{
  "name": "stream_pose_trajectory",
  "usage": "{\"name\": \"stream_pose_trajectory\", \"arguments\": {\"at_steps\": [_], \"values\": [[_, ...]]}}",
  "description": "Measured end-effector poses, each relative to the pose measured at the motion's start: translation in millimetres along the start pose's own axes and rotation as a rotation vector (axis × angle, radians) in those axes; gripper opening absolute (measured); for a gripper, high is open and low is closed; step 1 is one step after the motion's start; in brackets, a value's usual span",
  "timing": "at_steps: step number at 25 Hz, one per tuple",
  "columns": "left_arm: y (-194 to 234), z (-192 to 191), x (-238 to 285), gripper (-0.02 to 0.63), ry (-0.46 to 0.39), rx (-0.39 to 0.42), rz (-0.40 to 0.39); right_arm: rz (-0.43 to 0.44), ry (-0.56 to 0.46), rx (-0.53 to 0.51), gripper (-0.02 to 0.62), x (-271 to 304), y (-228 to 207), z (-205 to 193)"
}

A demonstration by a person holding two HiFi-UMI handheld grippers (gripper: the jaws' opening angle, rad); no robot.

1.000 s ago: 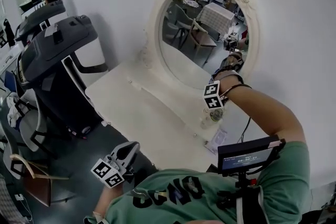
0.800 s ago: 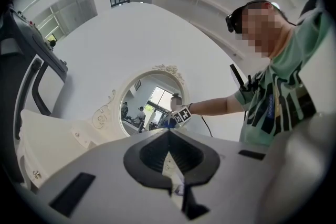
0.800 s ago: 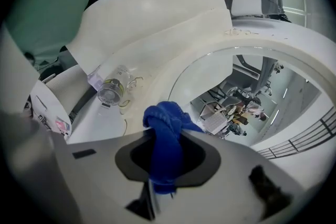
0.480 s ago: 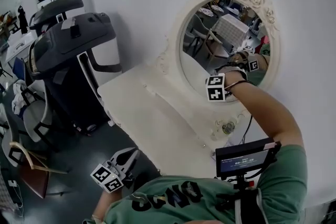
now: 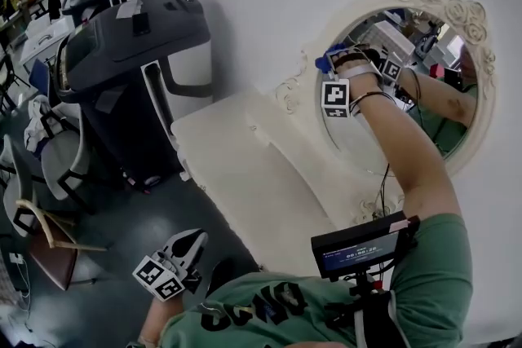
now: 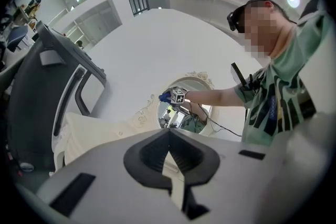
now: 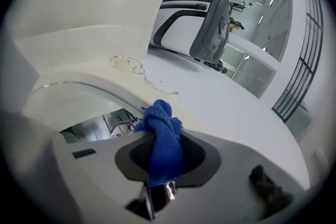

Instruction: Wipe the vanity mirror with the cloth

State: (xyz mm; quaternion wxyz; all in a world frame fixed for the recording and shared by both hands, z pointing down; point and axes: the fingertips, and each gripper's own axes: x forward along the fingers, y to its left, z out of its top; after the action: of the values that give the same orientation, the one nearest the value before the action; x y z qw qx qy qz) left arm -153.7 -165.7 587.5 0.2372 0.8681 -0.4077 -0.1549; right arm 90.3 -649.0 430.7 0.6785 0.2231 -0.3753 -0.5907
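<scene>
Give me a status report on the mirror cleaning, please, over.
Right gripper shut on blue cloth, at the mirror upper-left edge. Left gripper shut, empty, hanging low. Nothing in the way.

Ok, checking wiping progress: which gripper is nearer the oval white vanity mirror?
Right: the right gripper, clamping the blue cloth, is at the mirror rim; the left gripper hangs far below.
</scene>
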Motion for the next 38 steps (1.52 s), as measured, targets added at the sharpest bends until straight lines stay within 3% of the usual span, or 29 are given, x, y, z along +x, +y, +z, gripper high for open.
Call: {"name": "stream_pose_trajectory", "arguments": {"at_steps": [8, 14, 22, 28, 31, 34, 38], "values": [[11, -3, 18, 0.006, 0.020, -0.009, -0.024, 0.053, 0.009, -0.038, 0.071, 11, 20, 5], [-14, -4, 36, 0.006, 0.024, 0.014, -0.080, 0.227, 0.006, -0.048, 0.071, -33, 97, -7], [-79, -21, 58, 0.006, 0.052, 0.034, -0.185, 0.458, 0.030, -0.065, 0.071, -135, 227, -49], [-117, -33, 64, 0.006, 0.060, 0.049, -0.240, 0.661, 0.058, -0.002, 0.071, -198, 306, -73], [-131, -31, 63, 0.006, 0.053, 0.058, -0.244, 0.805, 0.101, 0.043, 0.071, -222, 330, -84], [-134, -31, 60, 0.006, 0.047, 0.063, -0.244, 0.866, 0.126, 0.075, 0.071, -225, 331, -85], [-123, -28, 52, 0.006, 0.024, 0.055, -0.218, 0.907, 0.131, 0.035, 0.071, -220, 333, -81]]}}
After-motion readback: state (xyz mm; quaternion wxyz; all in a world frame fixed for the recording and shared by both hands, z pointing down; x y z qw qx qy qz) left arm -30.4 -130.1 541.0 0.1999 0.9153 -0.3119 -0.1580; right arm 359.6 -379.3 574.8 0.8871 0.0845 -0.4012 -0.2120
